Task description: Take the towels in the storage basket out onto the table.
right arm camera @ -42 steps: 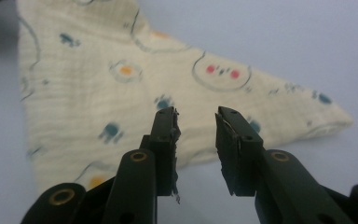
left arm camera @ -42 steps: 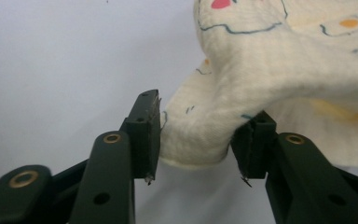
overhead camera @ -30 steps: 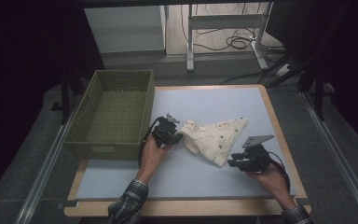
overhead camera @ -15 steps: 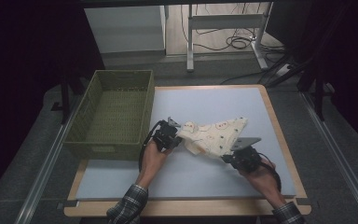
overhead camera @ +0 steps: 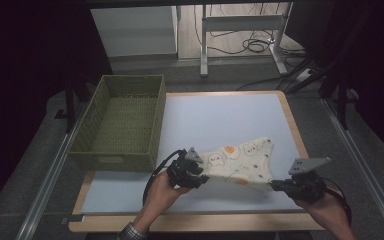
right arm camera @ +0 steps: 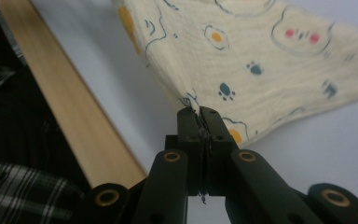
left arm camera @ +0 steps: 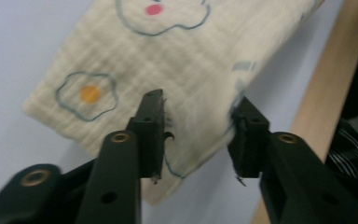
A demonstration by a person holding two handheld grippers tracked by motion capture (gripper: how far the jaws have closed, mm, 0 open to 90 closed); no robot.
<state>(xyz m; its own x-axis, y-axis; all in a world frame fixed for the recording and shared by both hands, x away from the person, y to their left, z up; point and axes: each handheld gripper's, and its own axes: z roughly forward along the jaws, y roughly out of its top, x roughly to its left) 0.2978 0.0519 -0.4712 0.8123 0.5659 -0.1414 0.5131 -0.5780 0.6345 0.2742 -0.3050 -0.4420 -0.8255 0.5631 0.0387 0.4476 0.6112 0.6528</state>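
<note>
Over the pale blue tabletop (overhead camera: 220, 120) beside a green basket (overhead camera: 122, 120), patterned cloth (overhead camera: 240, 165) pinched by the right gripper (right arm camera: 198, 112), left gripper (left arm camera: 198, 121) apart around it.

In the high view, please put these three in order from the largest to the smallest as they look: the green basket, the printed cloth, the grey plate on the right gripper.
1. green basket
2. printed cloth, clearly smaller than the basket
3. grey plate on the right gripper, by far the smallest
</note>
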